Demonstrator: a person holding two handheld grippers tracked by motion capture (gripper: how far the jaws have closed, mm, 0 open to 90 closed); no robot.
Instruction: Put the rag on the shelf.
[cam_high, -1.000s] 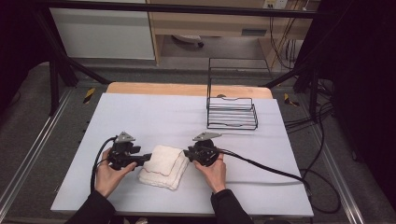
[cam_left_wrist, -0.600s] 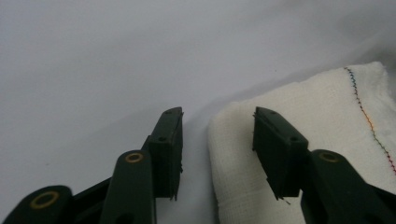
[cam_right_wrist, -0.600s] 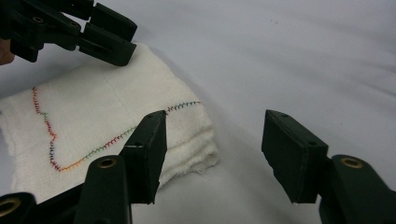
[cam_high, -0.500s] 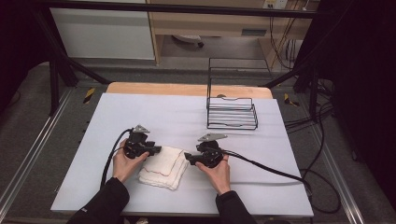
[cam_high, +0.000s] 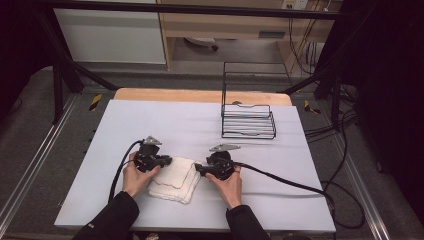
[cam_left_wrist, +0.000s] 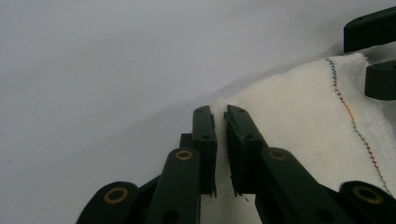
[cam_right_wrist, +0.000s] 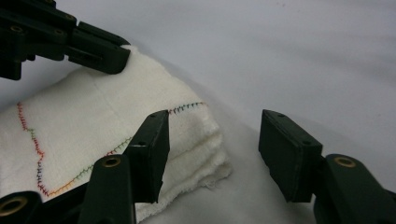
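A folded white towel (cam_high: 175, 179) with a coloured stitched seam lies on the white table (cam_high: 200, 125) between my two grippers. My left gripper (cam_high: 167, 161) is at the towel's far left corner. In the left gripper view its jaws (cam_left_wrist: 219, 112) have just been closing and now pinch the towel (cam_left_wrist: 299, 116) edge between them. My right gripper (cam_high: 199, 169) is at the towel's right corner. Its jaws (cam_right_wrist: 215, 128) have just been closing a little but stand apart. One rests over the towel (cam_right_wrist: 93, 116), the other beside it, with the folded corner between them unpressed.
A black wire rack (cam_high: 248, 120) stands at the far right of the table. The wooden table edge (cam_high: 200, 95) runs along the back. Black cables (cam_high: 290, 182) trail from both grippers, the right one across the table to the right edge.
My left hand has moved right and forward from beside the towel to its far left corner, and its jaws have closed on the cloth. The right hand has stayed nearly in place.
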